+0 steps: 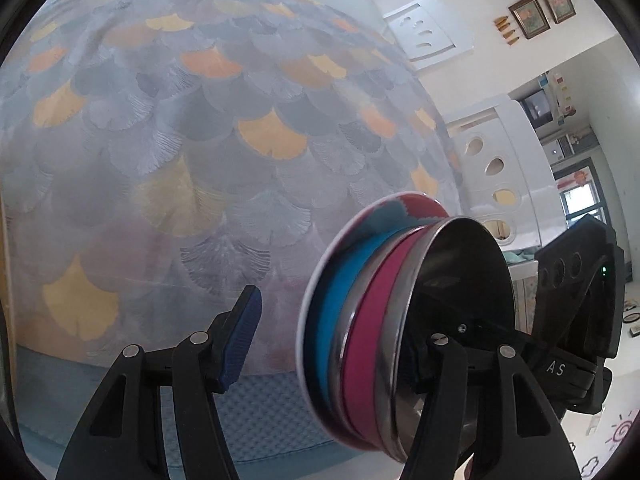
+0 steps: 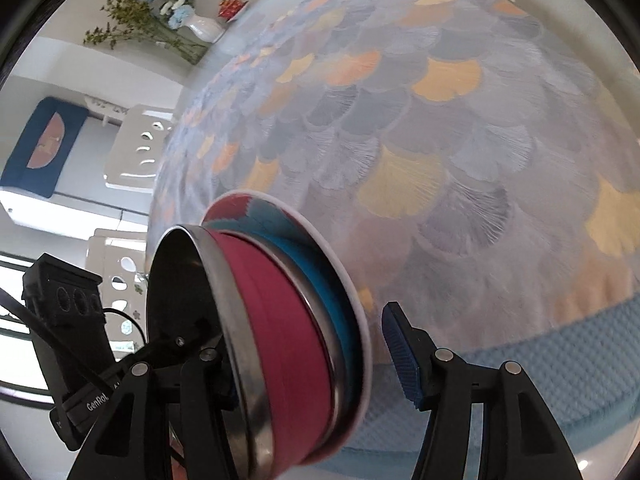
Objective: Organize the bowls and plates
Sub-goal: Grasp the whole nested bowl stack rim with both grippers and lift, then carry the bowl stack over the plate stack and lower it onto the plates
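Observation:
A nested stack stands between both grippers: a steel-rimmed pink bowl [image 1: 368,332] [image 2: 276,320] inside a steel-rimmed blue bowl [image 1: 340,312] [image 2: 320,276], on a white-rimmed red and teal plate [image 1: 404,204] [image 2: 256,208]. The plate's underside faces the fan-patterned tablecloth [image 1: 160,140] [image 2: 440,140]; I cannot tell whether it touches the cloth. My left gripper [image 1: 336,332] straddles the stack's side. Its blue pad [image 1: 240,340] is clear of the plate, and the other finger is hidden behind the bowls. My right gripper [image 2: 300,332] straddles the opposite side, its blue pad [image 2: 400,352] also off the plate. Both are open.
White chairs with oval cut-outs [image 1: 492,168] [image 2: 136,148] stand round the table. A vase of flowers [image 2: 204,26] is at the table's far end. A blue quilted cover [image 1: 260,408] [image 2: 540,360] runs along the near edge. Each view shows the other gripper's black body [image 1: 576,300] [image 2: 68,320].

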`<state>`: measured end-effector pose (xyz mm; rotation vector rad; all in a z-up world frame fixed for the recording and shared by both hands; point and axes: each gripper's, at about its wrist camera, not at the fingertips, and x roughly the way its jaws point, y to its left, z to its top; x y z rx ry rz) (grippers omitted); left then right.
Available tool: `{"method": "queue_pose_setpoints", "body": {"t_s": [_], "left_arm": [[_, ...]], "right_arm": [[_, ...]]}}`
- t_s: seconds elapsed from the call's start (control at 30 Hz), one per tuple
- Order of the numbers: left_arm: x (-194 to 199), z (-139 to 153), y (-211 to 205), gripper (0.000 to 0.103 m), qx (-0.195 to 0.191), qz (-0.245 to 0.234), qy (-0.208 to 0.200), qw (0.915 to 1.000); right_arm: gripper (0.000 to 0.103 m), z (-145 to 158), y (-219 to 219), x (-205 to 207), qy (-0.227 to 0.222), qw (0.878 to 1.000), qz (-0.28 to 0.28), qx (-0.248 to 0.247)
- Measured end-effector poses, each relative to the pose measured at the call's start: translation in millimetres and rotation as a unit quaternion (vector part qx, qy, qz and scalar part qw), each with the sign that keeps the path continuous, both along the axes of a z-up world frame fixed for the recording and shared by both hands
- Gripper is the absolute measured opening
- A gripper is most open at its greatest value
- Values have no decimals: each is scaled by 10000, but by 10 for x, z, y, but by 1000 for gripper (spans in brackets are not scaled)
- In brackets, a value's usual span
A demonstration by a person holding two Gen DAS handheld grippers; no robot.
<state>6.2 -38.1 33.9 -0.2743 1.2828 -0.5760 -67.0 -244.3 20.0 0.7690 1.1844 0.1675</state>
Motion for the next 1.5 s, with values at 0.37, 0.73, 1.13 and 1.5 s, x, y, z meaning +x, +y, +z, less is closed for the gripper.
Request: {"method": "queue_pose_setpoints", "body": {"t_s": [0.37, 0.73, 1.13, 1.5], "left_arm": [[-62, 67, -68, 41, -76, 80, -188, 9998], [-94, 226, -40, 41, -6, 369, -389, 9986], [-56, 508, 110, 41, -93, 800, -618, 9948], [-102, 917, 210, 41, 140, 991, -1034, 9896]], "right_arm": [[54, 19, 15, -16, -302, 9993, 214, -79], [54, 173, 51, 47, -319, 9989, 261, -245], [54, 342, 137, 208, -375, 9984, 421, -77], [54, 535, 238, 301, -346, 9971, 570, 362]]}}
